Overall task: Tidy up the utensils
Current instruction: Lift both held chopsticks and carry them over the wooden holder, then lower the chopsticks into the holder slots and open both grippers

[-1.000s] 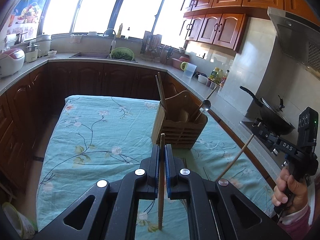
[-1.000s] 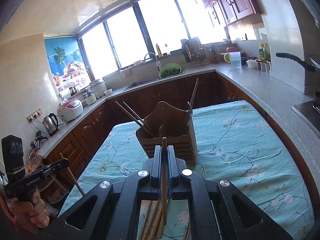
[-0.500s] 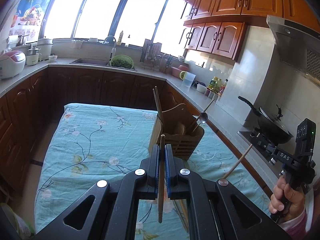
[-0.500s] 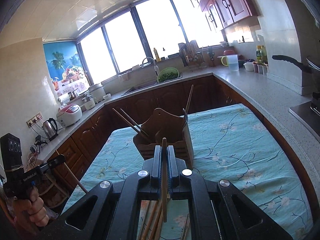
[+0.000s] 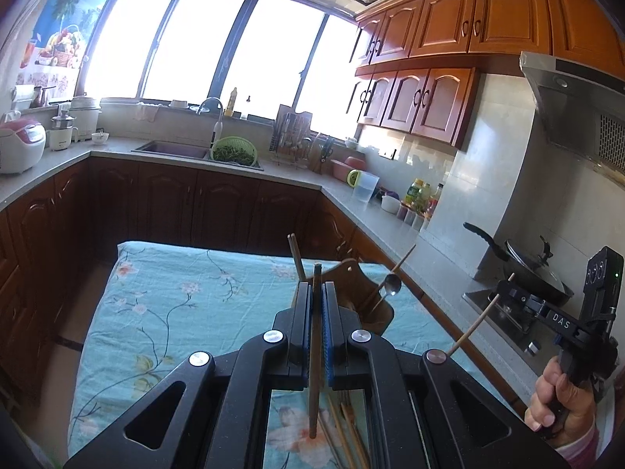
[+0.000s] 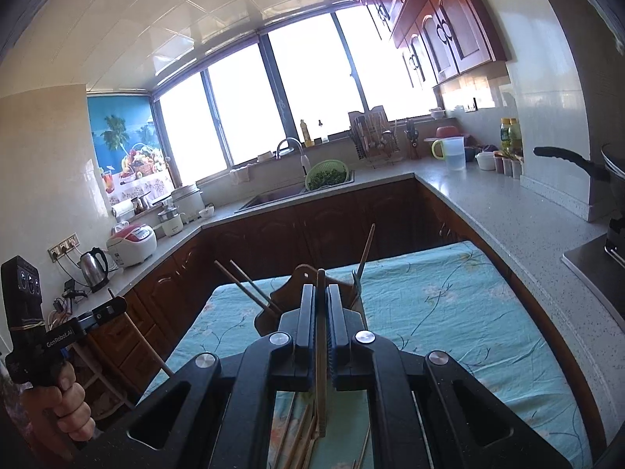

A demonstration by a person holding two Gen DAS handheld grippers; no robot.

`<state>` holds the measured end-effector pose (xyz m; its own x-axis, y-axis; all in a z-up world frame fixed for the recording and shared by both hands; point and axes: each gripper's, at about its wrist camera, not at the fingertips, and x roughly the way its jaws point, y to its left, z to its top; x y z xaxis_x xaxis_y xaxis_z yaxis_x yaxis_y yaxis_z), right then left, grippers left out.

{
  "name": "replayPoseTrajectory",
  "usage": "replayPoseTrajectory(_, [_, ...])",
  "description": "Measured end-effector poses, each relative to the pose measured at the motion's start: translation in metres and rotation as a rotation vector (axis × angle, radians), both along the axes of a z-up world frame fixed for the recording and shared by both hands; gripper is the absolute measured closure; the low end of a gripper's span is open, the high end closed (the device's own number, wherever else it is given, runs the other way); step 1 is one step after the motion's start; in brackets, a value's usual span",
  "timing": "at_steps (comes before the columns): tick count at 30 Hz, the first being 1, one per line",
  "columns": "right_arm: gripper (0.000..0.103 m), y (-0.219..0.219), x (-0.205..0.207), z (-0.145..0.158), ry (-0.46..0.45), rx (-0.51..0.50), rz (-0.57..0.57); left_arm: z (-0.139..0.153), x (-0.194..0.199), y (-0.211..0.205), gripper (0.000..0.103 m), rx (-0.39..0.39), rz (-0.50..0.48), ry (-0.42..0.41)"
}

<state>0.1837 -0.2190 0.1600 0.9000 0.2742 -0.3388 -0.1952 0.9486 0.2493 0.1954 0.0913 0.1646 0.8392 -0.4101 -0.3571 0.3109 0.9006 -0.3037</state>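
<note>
**A chopstick pinched in each of my tongs**

My left tongs are closed tight on a dark wooden chopstick, which stands nearly upright at the centre of the left wrist view, its lower end hanging below the jaws. My right tongs are clamped the same way on a paler chopstick, upright at the centre of the right wrist view.

Just beyond both tongs stands the wooden utensil holder, at the middle of each frame, on the worktop under a turquoise floral cloth. Two chopsticks lean out of it to the left in the right wrist view; a metal spoon leans to the right in the left wrist view. More loose chopsticks lie on the cloth at the bottom of the frame, below my tongs.

At the lower right of the left wrist view, my right hand grips its handle; at the lower left of the other, my left hand does likewise.
</note>
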Motion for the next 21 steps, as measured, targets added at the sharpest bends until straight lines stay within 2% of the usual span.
replayPoseTrajectory(9, [0.098, -0.005, 0.043, 0.040, -0.104, 0.035, -0.033, 0.019, 0.060, -0.014, 0.100, -0.067, 0.034, -0.099])
replayPoseTrajectory(14, [0.098, -0.006, 0.070, 0.048, -0.137, 0.042, -0.062, 0.001, 0.096, -0.022, 0.100, -0.110, 0.088, -0.124])
replayPoseTrajectory(18, [0.098, -0.007, 0.088, 0.041, -0.144, 0.046, -0.086, -0.024, 0.124, -0.027, 0.100, -0.163, 0.138, -0.109])
replayPoseTrajectory(21, [0.098, -0.007, 0.100, 0.029, -0.129, 0.046, -0.093, -0.045, 0.139, -0.036, 0.100, -0.167, 0.160, -0.083])
